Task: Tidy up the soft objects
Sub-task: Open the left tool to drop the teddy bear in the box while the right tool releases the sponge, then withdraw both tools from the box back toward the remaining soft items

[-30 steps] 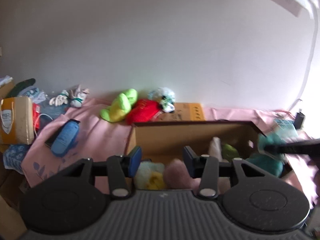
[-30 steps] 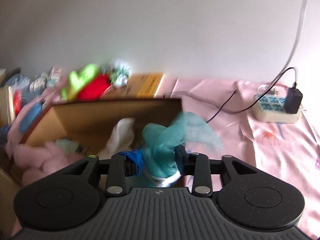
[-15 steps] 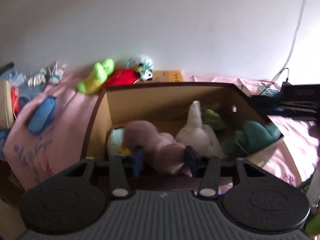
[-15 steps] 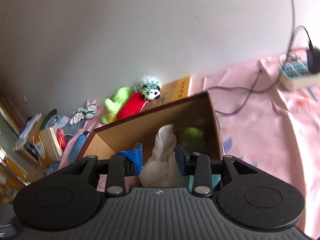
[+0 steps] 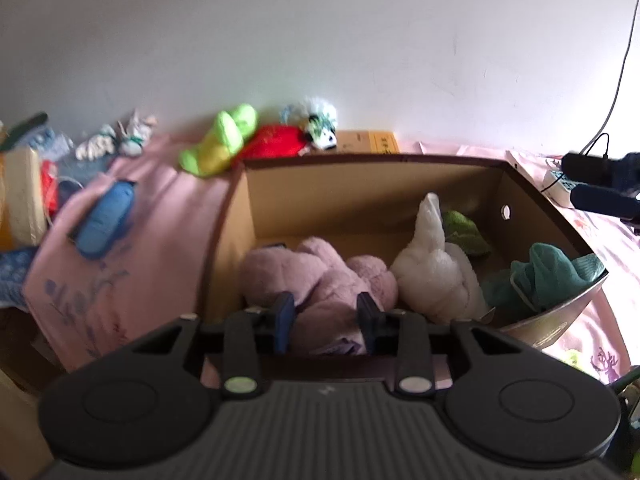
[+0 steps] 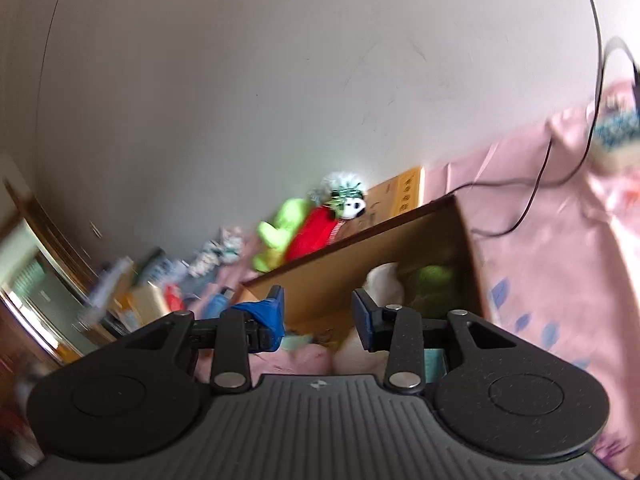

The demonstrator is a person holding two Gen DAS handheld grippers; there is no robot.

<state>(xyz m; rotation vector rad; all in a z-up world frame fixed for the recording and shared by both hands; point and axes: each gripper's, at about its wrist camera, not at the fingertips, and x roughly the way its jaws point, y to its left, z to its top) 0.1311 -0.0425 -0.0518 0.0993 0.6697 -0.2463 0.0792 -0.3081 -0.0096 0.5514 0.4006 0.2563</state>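
Observation:
An open cardboard box (image 5: 360,162) on a pink sheet holds a pink plush (image 5: 316,276), a white plush (image 5: 436,268), a green piece (image 5: 466,232) and a teal cloth (image 5: 556,276). My left gripper (image 5: 325,310) reaches into the box's near side. Its jaws are closing, and the pink plush fills the gap and touches both pads. My right gripper (image 6: 318,308) is open and holds nothing; it hovers tilted over the box's near right corner (image 6: 460,240). In the left wrist view, the right gripper (image 5: 576,182) shows at the right edge.
Against the wall behind the box lie a lime green plush (image 5: 220,148), a red plush (image 5: 276,144) and a small panda toy (image 5: 324,132). A blue soft item (image 5: 104,220) lies on the sheet to the left. To the right are a power strip (image 5: 558,182) and a cable (image 6: 532,196).
The right gripper let go of the teal cloth, which now lies in the box, then drew back and rolled. The left gripper sank into the box and narrowed around the pink plush.

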